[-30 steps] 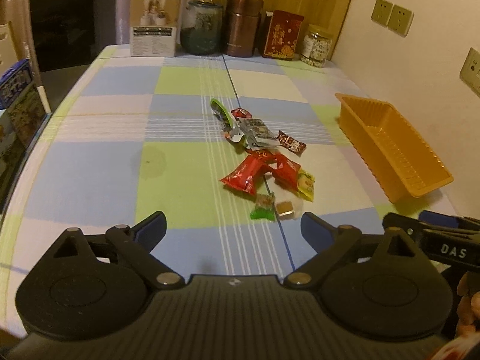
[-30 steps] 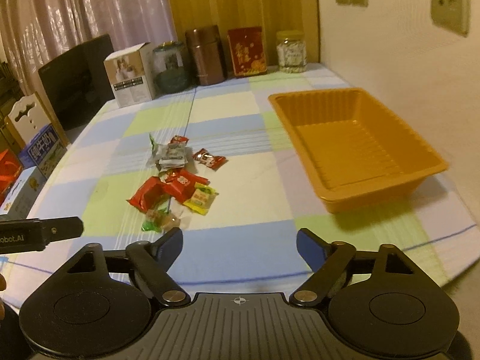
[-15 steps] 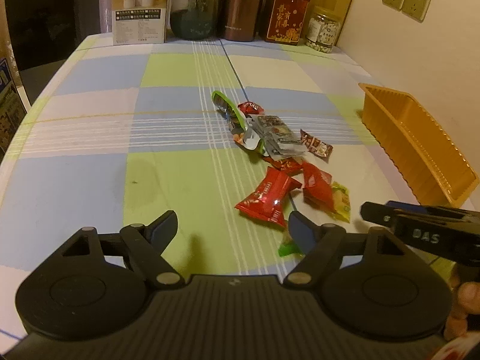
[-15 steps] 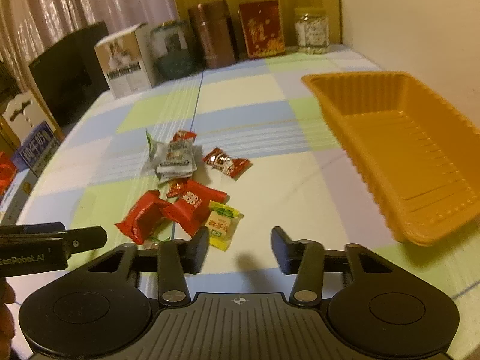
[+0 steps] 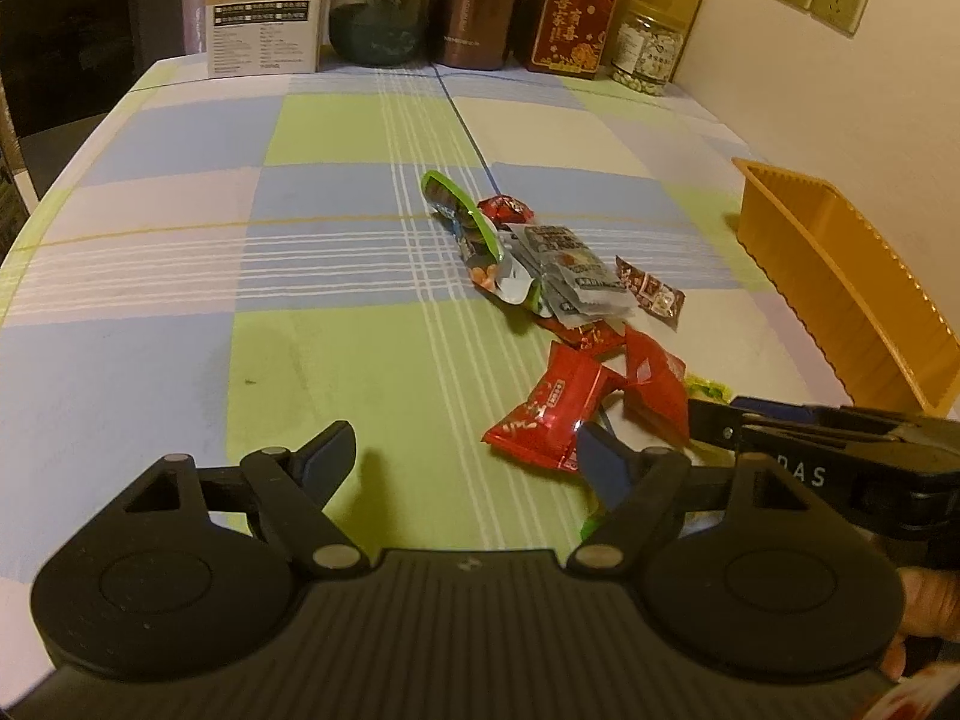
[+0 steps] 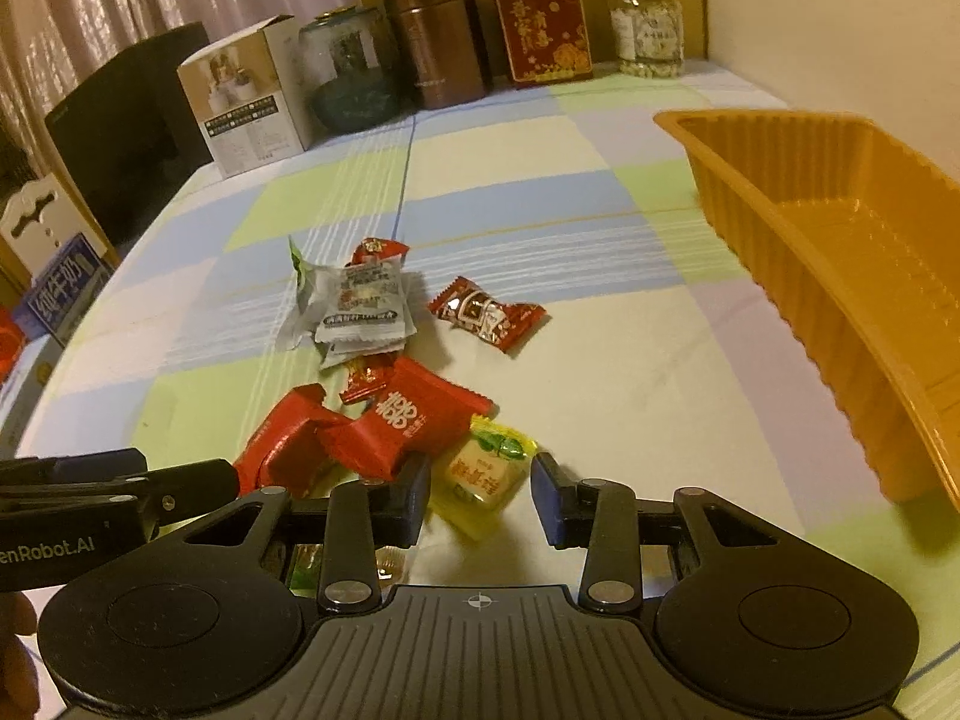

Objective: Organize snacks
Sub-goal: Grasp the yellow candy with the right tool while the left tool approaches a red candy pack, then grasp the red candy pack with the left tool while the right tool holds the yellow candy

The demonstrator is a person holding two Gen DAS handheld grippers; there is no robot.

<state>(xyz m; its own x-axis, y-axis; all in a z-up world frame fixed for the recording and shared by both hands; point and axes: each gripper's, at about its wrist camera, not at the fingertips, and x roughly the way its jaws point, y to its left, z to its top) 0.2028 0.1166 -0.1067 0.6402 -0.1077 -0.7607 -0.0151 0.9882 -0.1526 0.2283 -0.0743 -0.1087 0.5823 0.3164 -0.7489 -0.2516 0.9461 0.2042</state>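
The right gripper (image 6: 480, 495) hangs low over a checked blue, green and white tablecloth (image 6: 612, 372), its jaws closing around a small yellow wrapped candy (image 6: 483, 471) that lies between them, the pads not yet pressing on it. The left gripper (image 5: 465, 459) stands with its jaws wide apart and nothing between them, its right finger (image 5: 603, 462) just in front of a glossy red snack packet (image 5: 549, 411). The scattered pile of snack wrappers (image 6: 366, 306) lies mid-table, well apart from the ribbed orange plastic tray (image 6: 840, 276) by the wall.
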